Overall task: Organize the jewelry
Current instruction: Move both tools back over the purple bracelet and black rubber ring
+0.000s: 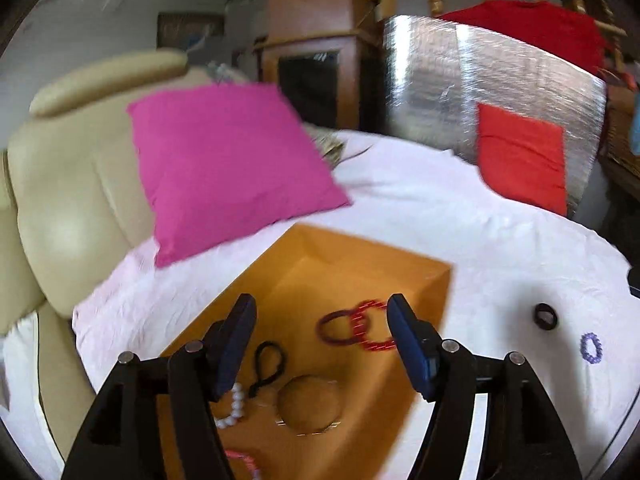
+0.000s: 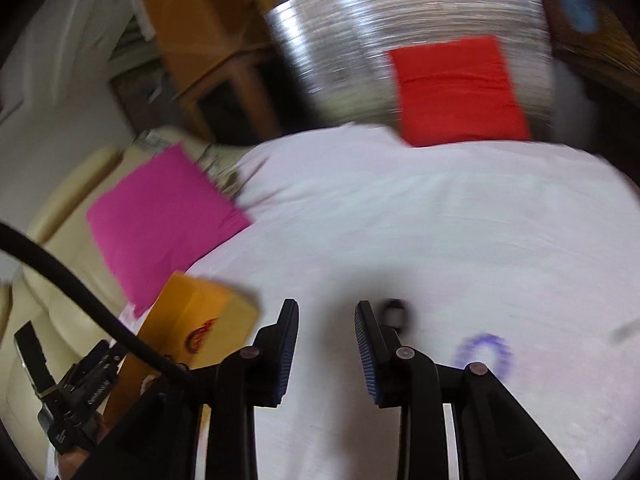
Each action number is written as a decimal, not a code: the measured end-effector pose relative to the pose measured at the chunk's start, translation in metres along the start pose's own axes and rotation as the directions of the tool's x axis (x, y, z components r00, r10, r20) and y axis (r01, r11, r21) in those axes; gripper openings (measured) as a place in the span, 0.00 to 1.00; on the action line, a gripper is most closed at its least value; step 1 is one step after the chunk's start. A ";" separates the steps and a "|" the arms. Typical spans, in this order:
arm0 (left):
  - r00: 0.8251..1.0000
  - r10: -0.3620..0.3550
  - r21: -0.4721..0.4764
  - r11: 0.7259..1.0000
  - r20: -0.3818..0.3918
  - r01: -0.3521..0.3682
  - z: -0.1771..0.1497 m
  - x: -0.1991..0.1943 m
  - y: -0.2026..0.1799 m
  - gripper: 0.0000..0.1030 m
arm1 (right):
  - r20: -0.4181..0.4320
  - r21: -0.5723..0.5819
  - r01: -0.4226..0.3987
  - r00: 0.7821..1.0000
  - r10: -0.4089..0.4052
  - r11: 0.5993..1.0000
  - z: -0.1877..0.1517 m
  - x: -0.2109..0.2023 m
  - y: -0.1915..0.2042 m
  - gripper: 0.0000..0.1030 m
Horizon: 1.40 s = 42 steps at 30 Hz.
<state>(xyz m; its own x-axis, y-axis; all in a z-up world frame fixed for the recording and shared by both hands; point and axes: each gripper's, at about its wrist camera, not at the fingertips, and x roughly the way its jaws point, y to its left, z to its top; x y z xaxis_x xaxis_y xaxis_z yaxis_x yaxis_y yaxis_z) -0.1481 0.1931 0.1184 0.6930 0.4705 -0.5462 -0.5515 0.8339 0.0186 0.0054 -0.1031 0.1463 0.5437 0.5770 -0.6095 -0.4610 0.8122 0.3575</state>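
Both claws stand open with nothing between their pads. The left claw (image 1: 322,318) hangs over the orange box (image 1: 424,280) on the white sheet (image 1: 440,216), where several pieces already lie: a red bracelet (image 1: 370,326) linked with a dark ring (image 1: 334,326), a black loop (image 1: 267,366), white beads (image 1: 234,406) and a thin hoop (image 1: 310,406). The right claw (image 2: 326,314) points at the open sheet, where a small black ring (image 2: 394,314) sits just beyond its right finger and a purple bracelet (image 2: 486,354) lies further to the right; both are still outside the box. The view is smeared, so the right claw may misjudge the tiny ring, pinching sheet instead or nudging it into a fold. The soft sheet gives little backing for a clean pinch. The left claw, low over the box, could snag a piece in it or tip the box.
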 end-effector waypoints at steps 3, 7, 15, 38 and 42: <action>0.999 -0.012 0.060 0.998 0.039 0.010 0.000 -0.010 -0.029 0.68 | 0.012 0.084 0.041 0.999 -0.042 0.996 -0.013 -0.025 -0.050 0.32; 0.998 -0.048 0.128 0.991 0.043 0.042 -0.006 -0.019 -0.070 0.77 | -0.007 0.180 0.067 0.998 -0.067 0.981 -0.035 -0.033 -0.096 0.32; 0.994 -0.106 0.271 0.957 -0.023 0.108 -0.015 -0.023 -0.156 0.77 | -0.050 0.251 0.074 0.997 -0.063 0.965 -0.049 -0.036 -0.147 0.32; 0.973 -0.207 0.314 0.921 -0.103 0.229 -0.023 -0.009 -0.229 0.77 | -0.052 0.280 0.042 0.998 -0.028 0.959 -0.045 -0.038 -0.171 0.41; 0.971 -0.210 0.319 0.918 -0.118 0.237 -0.024 -0.003 -0.228 0.77 | -0.061 0.272 0.044 0.998 -0.028 0.961 -0.046 -0.033 -0.168 0.41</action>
<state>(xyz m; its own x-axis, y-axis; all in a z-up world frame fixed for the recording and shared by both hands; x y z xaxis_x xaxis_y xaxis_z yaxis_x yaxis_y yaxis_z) -0.0354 -0.0052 0.0957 0.7336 0.2480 -0.6327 -0.1941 0.9687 0.1546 0.0328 -0.2625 0.0741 0.5127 0.5475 -0.6614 -0.2285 0.8296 0.5095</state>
